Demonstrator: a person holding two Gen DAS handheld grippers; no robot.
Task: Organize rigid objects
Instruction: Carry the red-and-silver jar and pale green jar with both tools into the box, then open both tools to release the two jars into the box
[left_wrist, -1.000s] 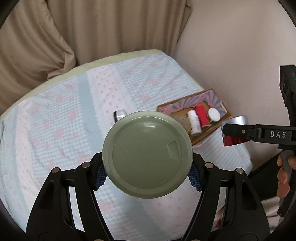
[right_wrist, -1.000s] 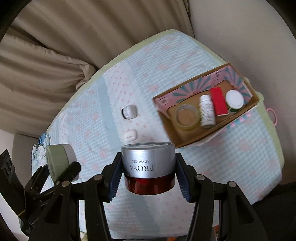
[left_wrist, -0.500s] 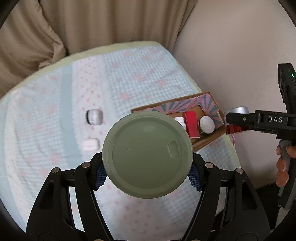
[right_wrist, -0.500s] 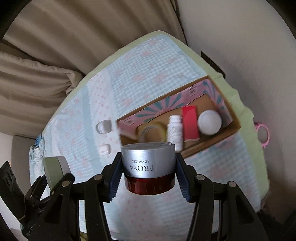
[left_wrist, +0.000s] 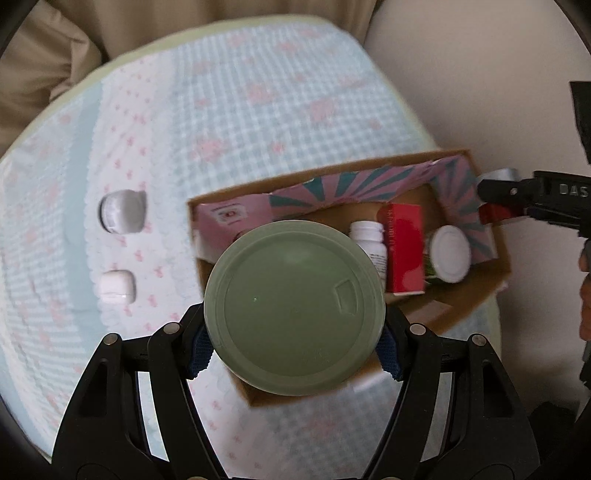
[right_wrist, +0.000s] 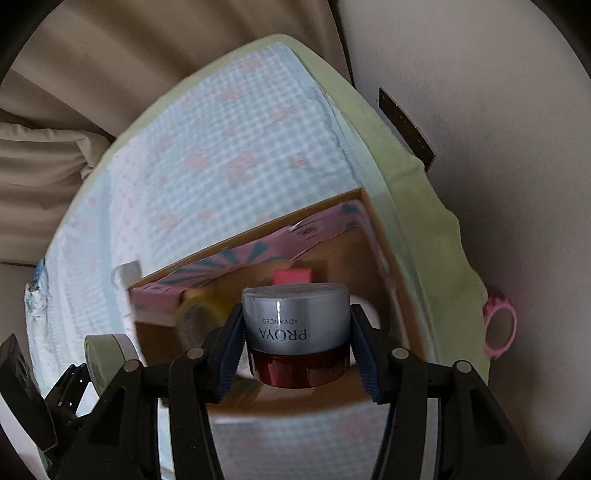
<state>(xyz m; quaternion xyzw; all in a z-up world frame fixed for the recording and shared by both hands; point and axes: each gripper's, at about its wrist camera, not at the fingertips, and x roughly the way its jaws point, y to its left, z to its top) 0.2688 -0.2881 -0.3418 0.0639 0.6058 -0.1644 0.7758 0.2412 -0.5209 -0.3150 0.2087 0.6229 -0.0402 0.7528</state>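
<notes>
My left gripper (left_wrist: 295, 345) is shut on a round sage-green container (left_wrist: 294, 307), held above the left part of an open cardboard box (left_wrist: 476, 297) with pink and teal flaps. My right gripper (right_wrist: 297, 352) is shut on a red jar with a silver PROYA lid (right_wrist: 295, 334), held over the same box (right_wrist: 373, 236). In the box lie a white bottle (left_wrist: 367, 240), a red carton (left_wrist: 404, 251) and a white-lidded jar (left_wrist: 448, 253). The right gripper also shows at the right edge of the left wrist view (left_wrist: 495, 201).
The box sits on a bed with a blue-and-pink checked cover (left_wrist: 258, 110) by a wall. Two small white cases (left_wrist: 122, 216) (left_wrist: 116, 286) lie left of the box. A pink ring (right_wrist: 500, 325) hangs off the bed's right edge. Beige curtains are behind.
Both grippers have moved toward the box with their loads; the box now lies directly under both held objects and looks larger.
</notes>
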